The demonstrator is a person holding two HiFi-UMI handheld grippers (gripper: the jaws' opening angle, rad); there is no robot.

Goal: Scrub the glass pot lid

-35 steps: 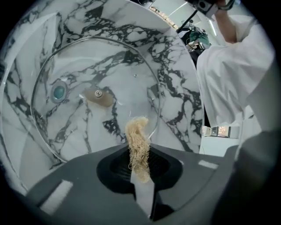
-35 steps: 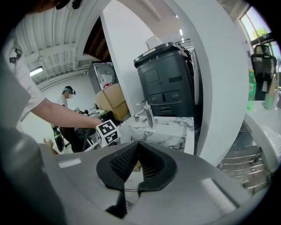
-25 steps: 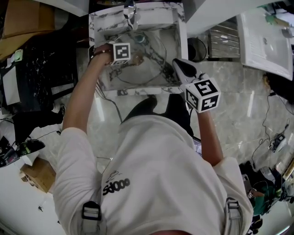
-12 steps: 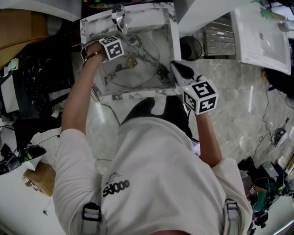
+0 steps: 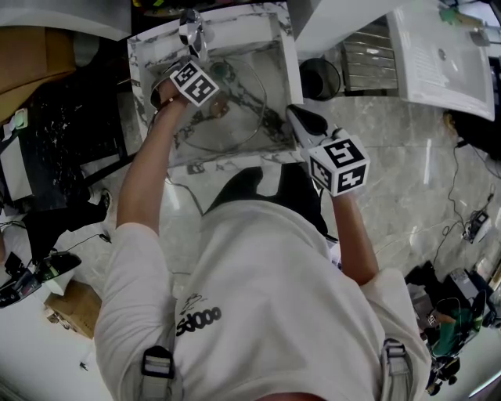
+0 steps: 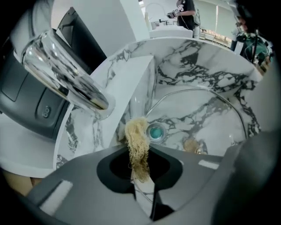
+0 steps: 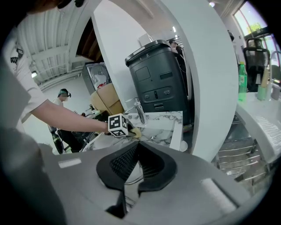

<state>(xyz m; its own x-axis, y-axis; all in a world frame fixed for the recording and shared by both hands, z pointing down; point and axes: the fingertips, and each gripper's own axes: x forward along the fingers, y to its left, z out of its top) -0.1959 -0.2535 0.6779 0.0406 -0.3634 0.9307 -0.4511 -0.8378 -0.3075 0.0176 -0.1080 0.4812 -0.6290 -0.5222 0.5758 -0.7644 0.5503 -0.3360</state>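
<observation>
Marble sink (image 5: 235, 160), seen from above.

- Lid (image 5: 244, 119): tilted inside the sink, knob (image 6: 193, 145) up.
- Left claw (image 5: 217, 104): toward the sink's back, clamped on a beige scrubber (image 6: 137, 140).
- Right claw (image 5: 296, 117): at the sink's right wall, pressed together, apparently nipping the lid's rim.
- Advice: brace the rim firmly, lay the scrubber flat, and work in overlapping circles.

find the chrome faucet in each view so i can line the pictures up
Head view: chrome faucet at the top, left of centre, on the sink's back ledge.
Left gripper view: large, upper left, spout slanting down to the right.
Right gripper view: small, at the centre.
Shared landmark: the marble sink it stands on.
</observation>
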